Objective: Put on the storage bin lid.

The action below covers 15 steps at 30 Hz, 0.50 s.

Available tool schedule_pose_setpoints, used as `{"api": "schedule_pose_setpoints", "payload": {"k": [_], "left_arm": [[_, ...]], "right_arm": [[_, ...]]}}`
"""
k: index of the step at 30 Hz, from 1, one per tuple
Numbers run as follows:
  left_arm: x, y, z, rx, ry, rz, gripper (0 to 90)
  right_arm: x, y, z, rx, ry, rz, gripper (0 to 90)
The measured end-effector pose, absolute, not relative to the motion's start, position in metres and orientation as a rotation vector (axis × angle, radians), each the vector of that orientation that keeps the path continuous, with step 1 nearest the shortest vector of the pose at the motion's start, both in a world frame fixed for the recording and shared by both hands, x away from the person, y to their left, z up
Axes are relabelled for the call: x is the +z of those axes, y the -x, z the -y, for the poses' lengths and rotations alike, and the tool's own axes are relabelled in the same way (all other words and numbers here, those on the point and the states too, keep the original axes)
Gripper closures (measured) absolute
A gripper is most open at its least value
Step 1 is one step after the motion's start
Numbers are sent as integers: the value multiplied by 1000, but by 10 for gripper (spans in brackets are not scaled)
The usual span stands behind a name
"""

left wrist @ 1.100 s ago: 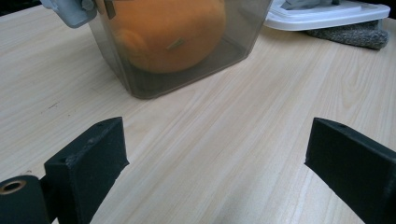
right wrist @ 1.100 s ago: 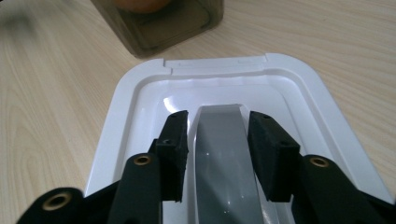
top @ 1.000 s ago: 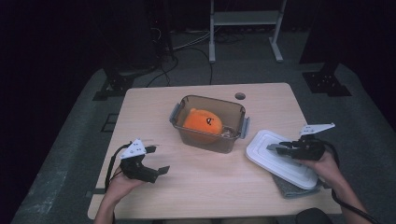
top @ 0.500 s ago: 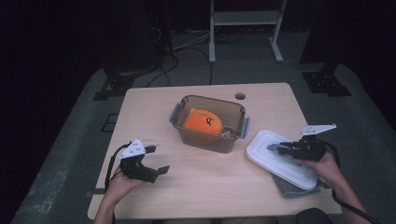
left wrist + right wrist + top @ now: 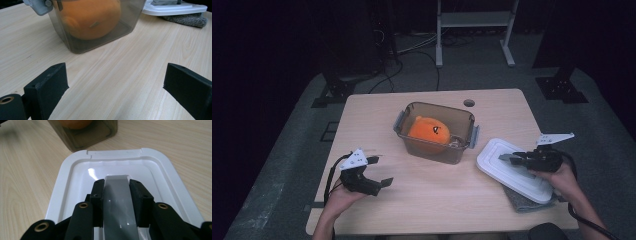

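Right gripper [image 5: 116, 202]: jaws closed on grey raised handle [image 5: 119, 202] of white rectangular plastic lid [image 5: 512, 167], lying on grey cloth [image 5: 524, 202] right of smoky transparent plastic tub [image 5: 435, 131]. Lid probably light, stiff, glossy-slick; handle looks the best hold. Left gripper [image 5: 379, 171]: wide open, empty.

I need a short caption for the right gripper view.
Right gripper closed on the grey handle of the white lid.
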<state>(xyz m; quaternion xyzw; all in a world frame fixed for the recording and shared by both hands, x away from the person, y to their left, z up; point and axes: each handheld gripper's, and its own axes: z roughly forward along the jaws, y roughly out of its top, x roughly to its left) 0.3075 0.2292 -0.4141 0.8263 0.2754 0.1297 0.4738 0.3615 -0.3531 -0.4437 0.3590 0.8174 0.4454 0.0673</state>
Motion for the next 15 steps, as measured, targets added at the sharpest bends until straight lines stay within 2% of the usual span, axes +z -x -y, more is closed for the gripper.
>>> {"api": "schedule_pose_setpoints", "payload": {"k": [15], "left_arm": [[-414, -307, -230, 320, -2020, -674, 44]], "right_arm": [[-428, -355, 357, 1362, -1053, -2437, 655]]}}
